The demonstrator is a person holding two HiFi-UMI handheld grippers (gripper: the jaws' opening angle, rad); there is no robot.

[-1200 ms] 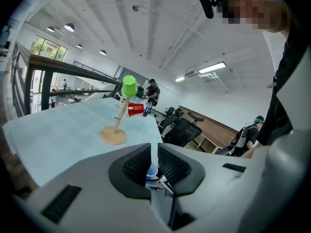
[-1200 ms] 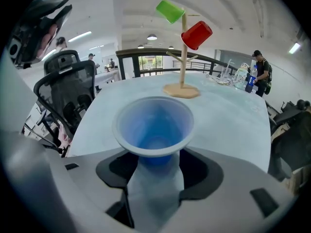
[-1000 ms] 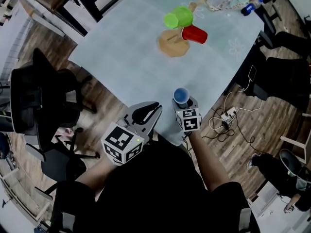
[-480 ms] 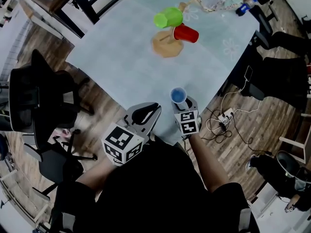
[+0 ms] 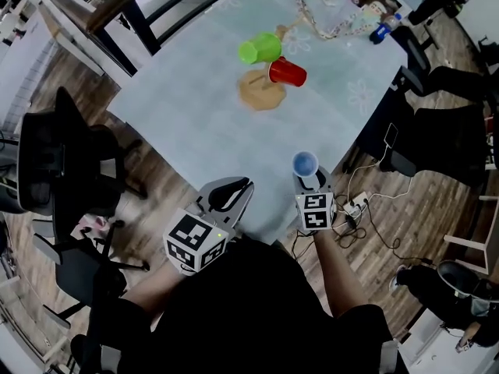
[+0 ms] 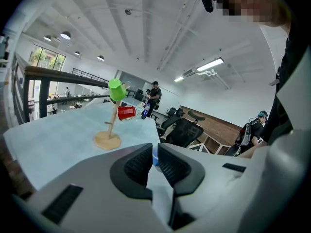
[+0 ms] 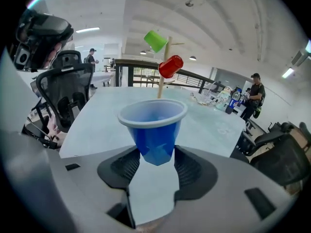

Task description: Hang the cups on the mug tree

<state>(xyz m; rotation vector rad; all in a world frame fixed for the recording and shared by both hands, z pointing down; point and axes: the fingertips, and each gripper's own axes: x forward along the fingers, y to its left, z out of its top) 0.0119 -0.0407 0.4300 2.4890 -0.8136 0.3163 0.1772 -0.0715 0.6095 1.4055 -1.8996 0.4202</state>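
The wooden mug tree [image 5: 261,92] stands on the pale table [image 5: 187,115], with a green cup [image 5: 260,49] and a red cup [image 5: 288,72] hanging on its pegs. My right gripper [image 5: 310,179] is shut on the lower part of an upright blue cup [image 5: 305,164] over the table's near edge. In the right gripper view the blue cup [image 7: 154,130] sits between the pads, the tree [image 7: 163,76] beyond it. My left gripper [image 5: 231,193] hovers at the near edge, shut and empty. Its view shows the mug tree [image 6: 111,125] ahead to the left.
Black office chairs [image 5: 54,162] stand left of the table and another [image 5: 452,131] to its right. Cables and a power strip [image 5: 362,189] lie on the wooden floor. A bottle [image 5: 378,31] and loose clutter [image 5: 335,18] sit at the table's far end. A person [image 7: 253,98] stands far off.
My right gripper has carried the blue cup a little to the right along the table's near edge. The left gripper has hardly moved. The head view has shifted.
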